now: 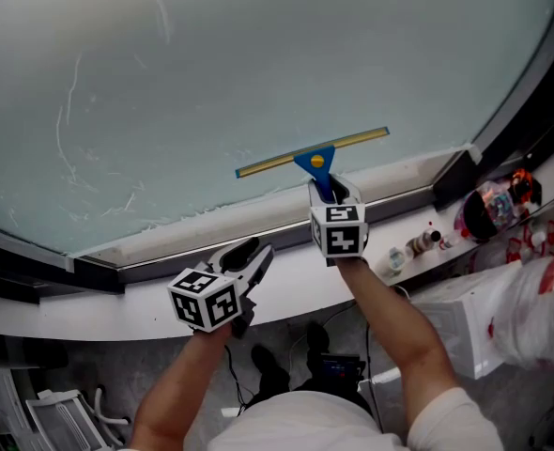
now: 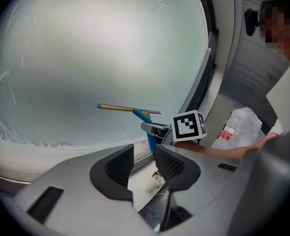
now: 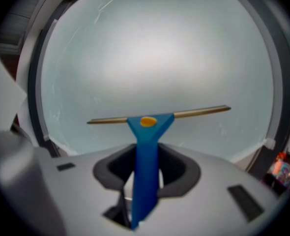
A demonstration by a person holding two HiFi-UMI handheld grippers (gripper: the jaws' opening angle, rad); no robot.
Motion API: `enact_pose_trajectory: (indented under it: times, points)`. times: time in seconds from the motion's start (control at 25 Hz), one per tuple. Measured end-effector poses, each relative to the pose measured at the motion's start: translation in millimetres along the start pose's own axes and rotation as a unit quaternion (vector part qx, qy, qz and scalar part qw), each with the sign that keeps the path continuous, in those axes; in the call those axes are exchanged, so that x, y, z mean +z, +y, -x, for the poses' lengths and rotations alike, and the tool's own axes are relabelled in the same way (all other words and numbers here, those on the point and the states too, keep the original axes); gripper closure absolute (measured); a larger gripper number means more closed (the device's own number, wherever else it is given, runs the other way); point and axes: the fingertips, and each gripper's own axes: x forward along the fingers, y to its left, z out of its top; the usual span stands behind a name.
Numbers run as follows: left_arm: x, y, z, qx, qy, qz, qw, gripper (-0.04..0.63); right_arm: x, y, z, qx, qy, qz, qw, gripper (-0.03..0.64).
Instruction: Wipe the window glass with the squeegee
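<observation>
Now right tongs pinch blue-handled brass-bladed squeegee, blade against pale window glass.
Left tongs spread, empty, held aside from stroke path.

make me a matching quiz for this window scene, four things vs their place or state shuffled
1 squeegee blade
2 left hand-held gripper
3 right hand-held gripper
4 white plastic bag

a jaws apart, empty
b at the far right edge of the head view
c low on the window glass
d shut on the blue handle

Pairs: 1-c, 2-a, 3-d, 4-b
</observation>
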Motion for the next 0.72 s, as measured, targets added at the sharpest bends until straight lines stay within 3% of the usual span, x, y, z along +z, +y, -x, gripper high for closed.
enact_pose_trajectory:
  times: [0.24, 0.72]
  points:
    - [-9, 5, -5, 0.004, 0.013, 0.002, 0.9999, 0.439, -32, -2, -11, 0.001, 0.023, -0.012, 1.000, 0.469]
    - [-37, 10, -18, 0.008, 0.040, 0.011, 0.9991, 0.439, -67, -7, -28, -0.008, 0.031, 0.023, 0.999, 0.469]
